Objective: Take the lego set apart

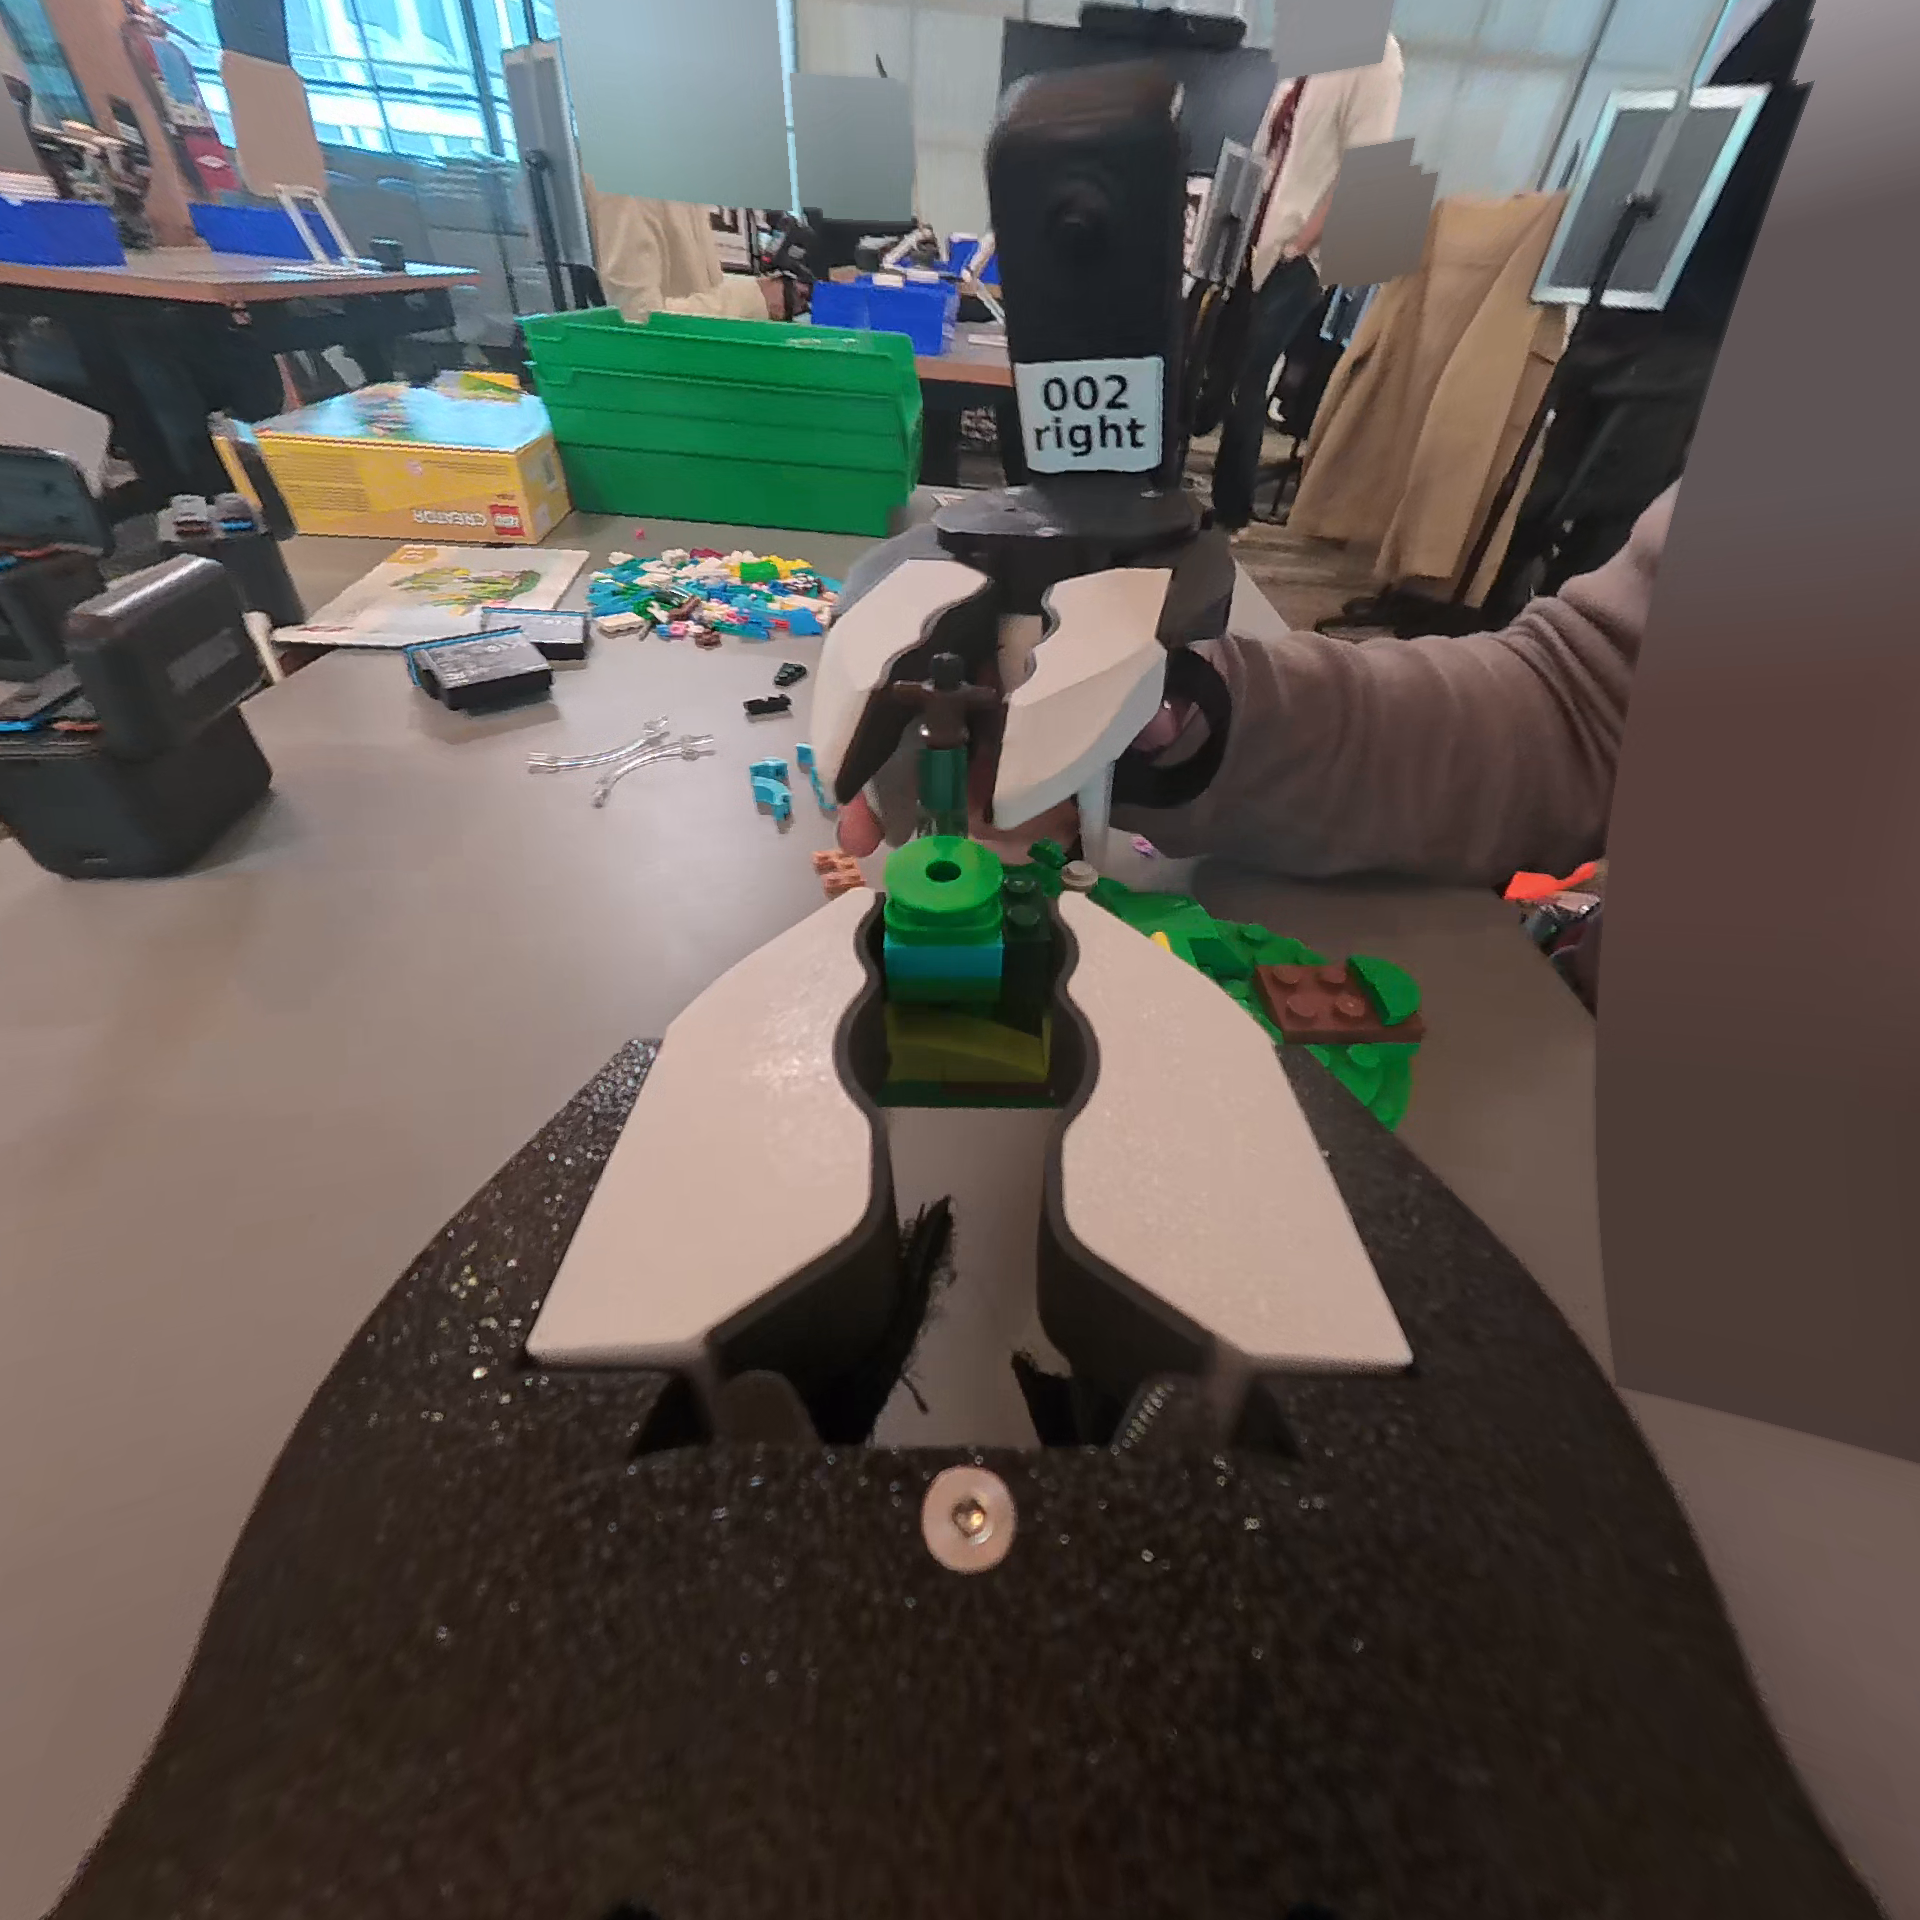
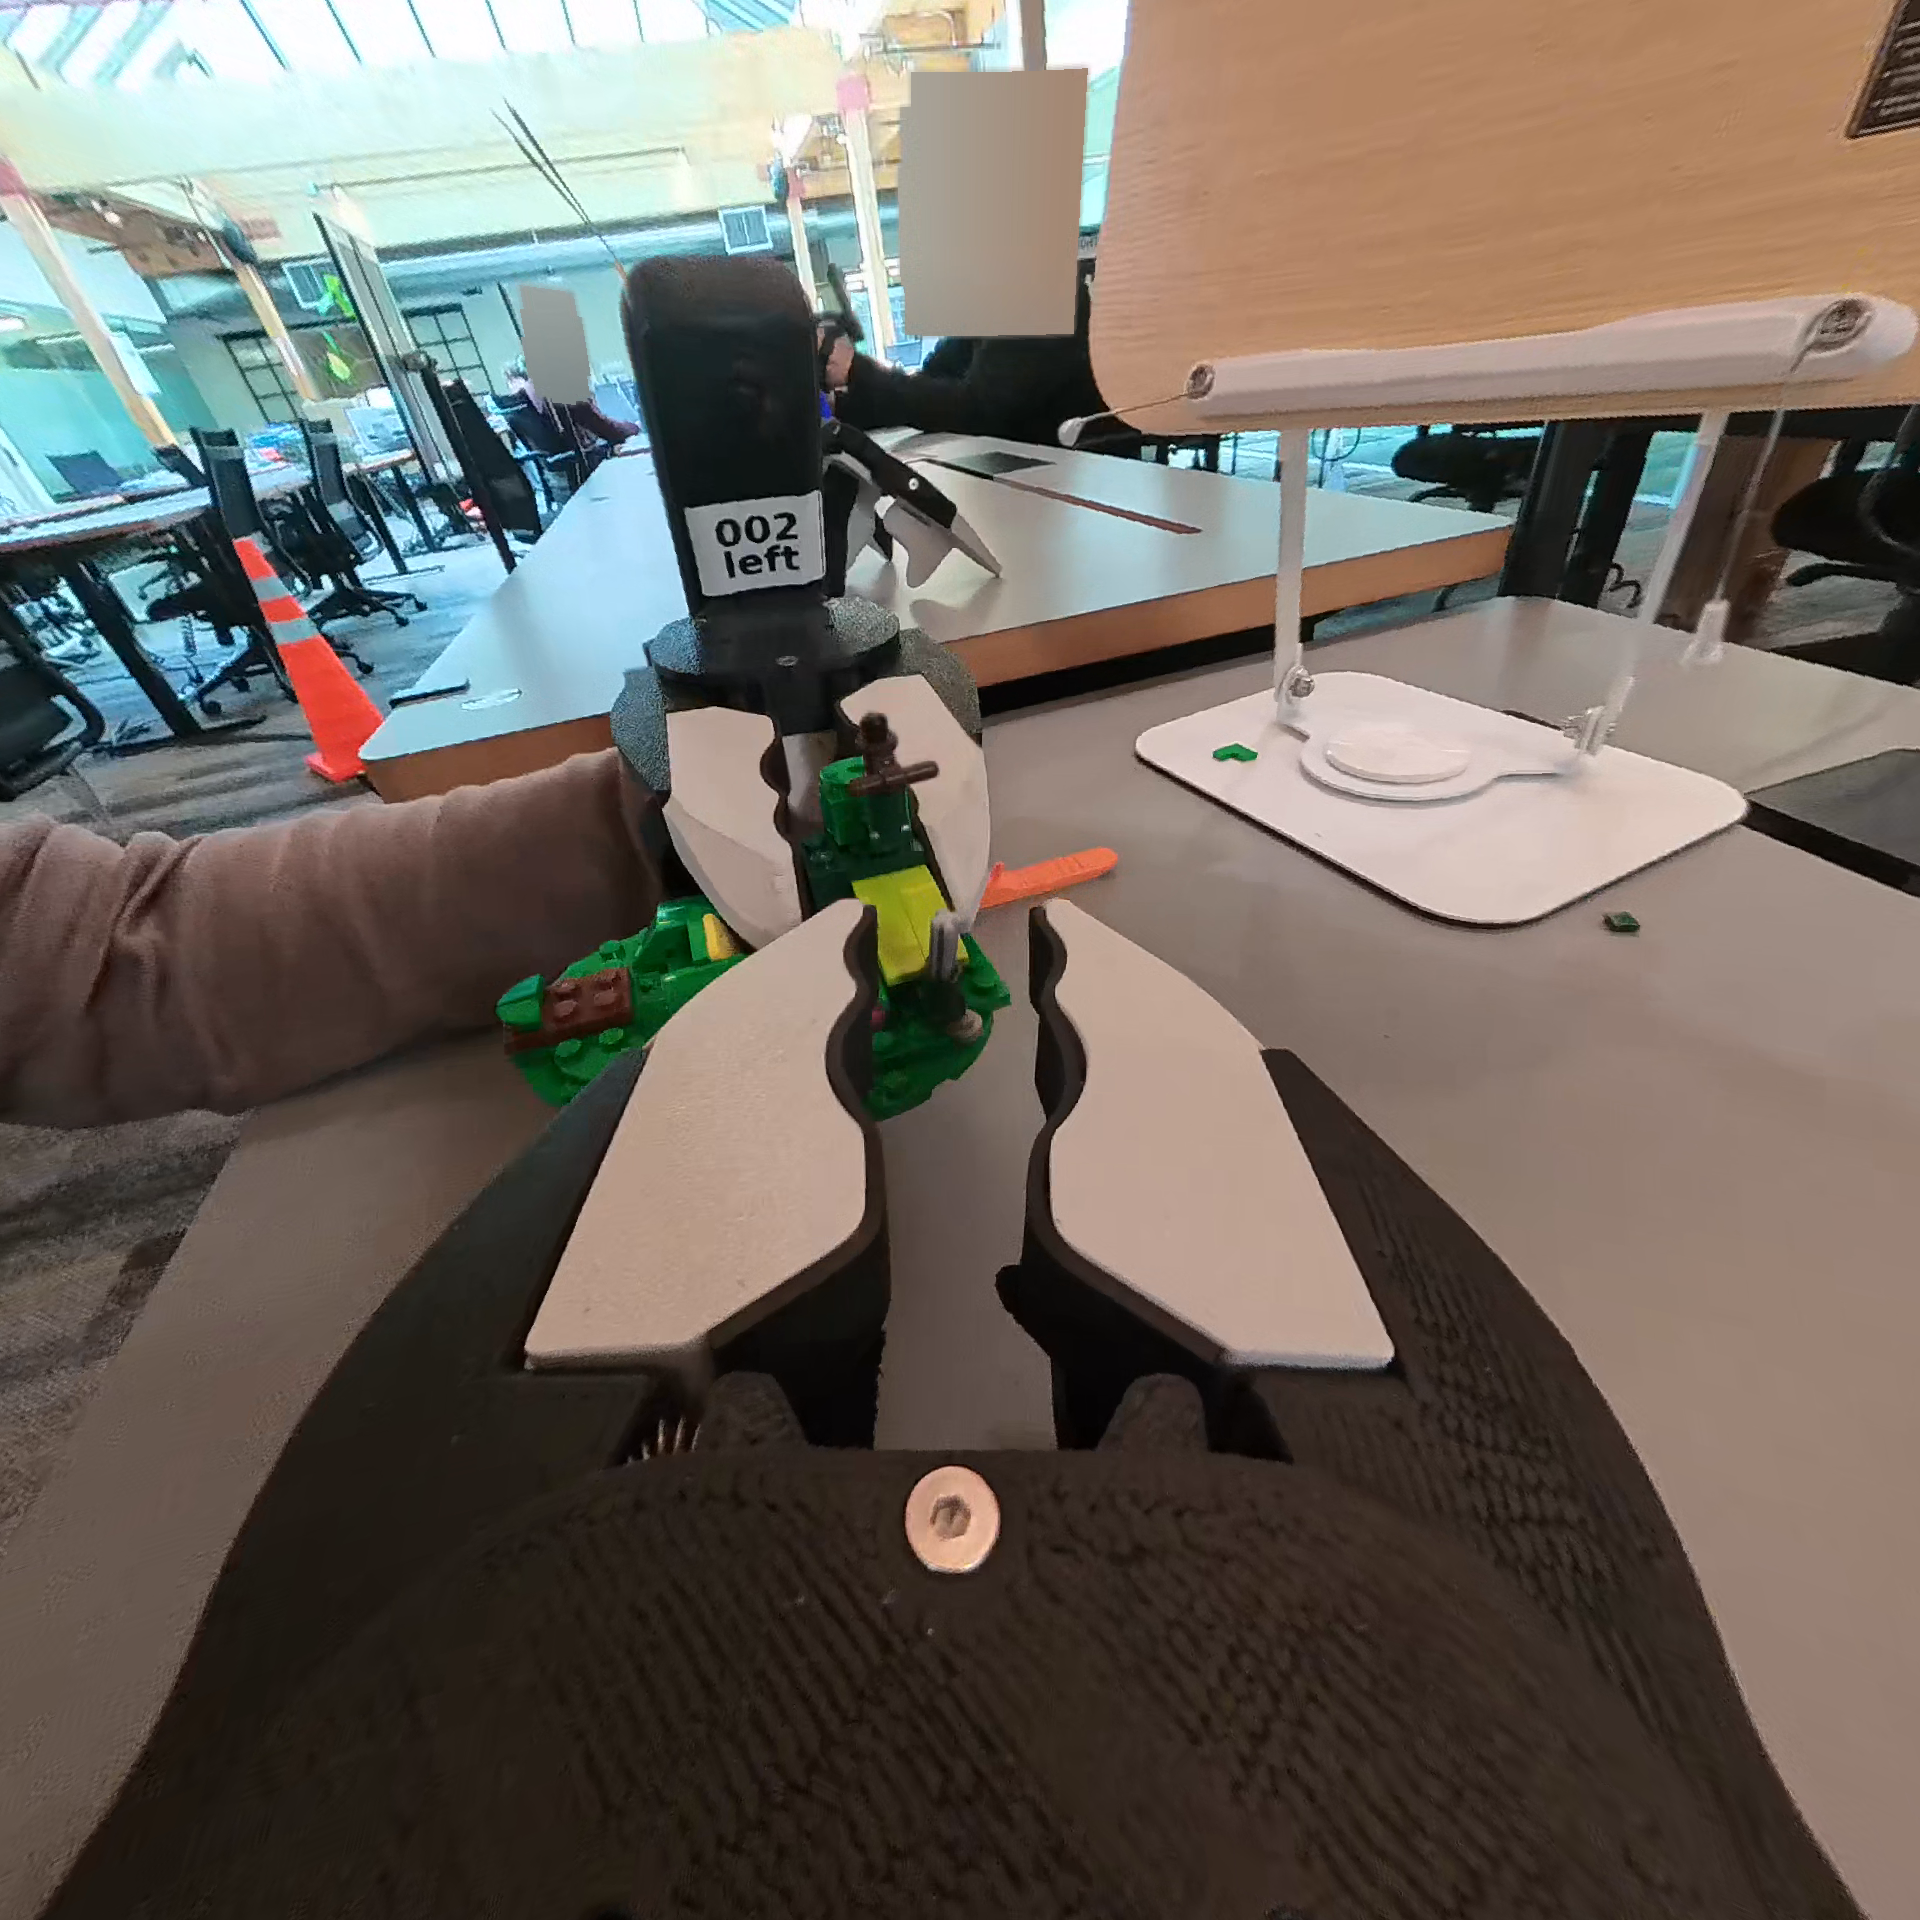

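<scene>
At mid-frame in both views, stood on the grey table point(image 1: 416, 987) as a small lego set point(image 2: 904, 914), tower clenched by the left gripper point(image 1: 961, 920). Kept the right gripper point(image 2: 945, 920) released, spread wide just short of the model, grasping nothing. Risked dragging the whole green base point(image 1: 1236, 940) up or tipping it, being pinned only at the tower. Risked snapping off and flinging the thin brown cross piece point(image 2: 883, 771) on top, if closed on carelessly. Looked partly stripped: irregular green base, stacked tower of green, blue and yellow, brown plate point(image 1: 1335, 1003) toward the right, slender stem.
</scene>
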Demonstrator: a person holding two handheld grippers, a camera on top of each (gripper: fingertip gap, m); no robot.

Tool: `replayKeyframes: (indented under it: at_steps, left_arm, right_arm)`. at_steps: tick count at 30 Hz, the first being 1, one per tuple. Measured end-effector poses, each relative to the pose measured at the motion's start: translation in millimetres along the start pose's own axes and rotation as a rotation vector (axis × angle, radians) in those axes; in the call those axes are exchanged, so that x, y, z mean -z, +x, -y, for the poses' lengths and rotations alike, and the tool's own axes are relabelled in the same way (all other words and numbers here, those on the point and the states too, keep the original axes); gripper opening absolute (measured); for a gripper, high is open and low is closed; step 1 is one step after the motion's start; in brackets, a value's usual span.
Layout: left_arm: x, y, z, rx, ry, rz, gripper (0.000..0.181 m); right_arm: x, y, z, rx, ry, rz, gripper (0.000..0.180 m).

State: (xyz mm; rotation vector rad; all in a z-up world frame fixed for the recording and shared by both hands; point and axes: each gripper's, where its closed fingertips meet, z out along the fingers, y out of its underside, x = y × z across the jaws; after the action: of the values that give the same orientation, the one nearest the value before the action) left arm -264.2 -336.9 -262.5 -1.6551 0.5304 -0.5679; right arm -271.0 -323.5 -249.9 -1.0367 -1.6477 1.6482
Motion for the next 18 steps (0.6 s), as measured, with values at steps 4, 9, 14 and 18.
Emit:
replayKeyframes:
  at_steps: [4, 9, 14, 18]
  left_arm:
    - [-1.7, -0.3, -1.2, -0.012, -0.002, 0.006, 0.026]
    - [-0.4, -1.1, 2.0, -0.020, 0.032, 0.010, 0.026]
    - [-3.4, 2.7, 2.1, 0.011, 0.050, -0.027, 0.026]
    - [-3.9, 2.7, 0.4, 0.024, 0.048, -0.034, 0.026]
  right_arm:
    - [-3.1, -1.9, -8.4, -0.003, -0.047, 0.013, 0.025]
    - [-5.4, -2.4, -9.7, -0.034, -0.042, 0.019, 0.023]
    - [-6.2, -9.4, -9.6, -0.068, -0.029, 0.075, 0.017]
    - [-5.9, -9.4, -10.7, -0.029, -0.054, 0.066, 0.016]
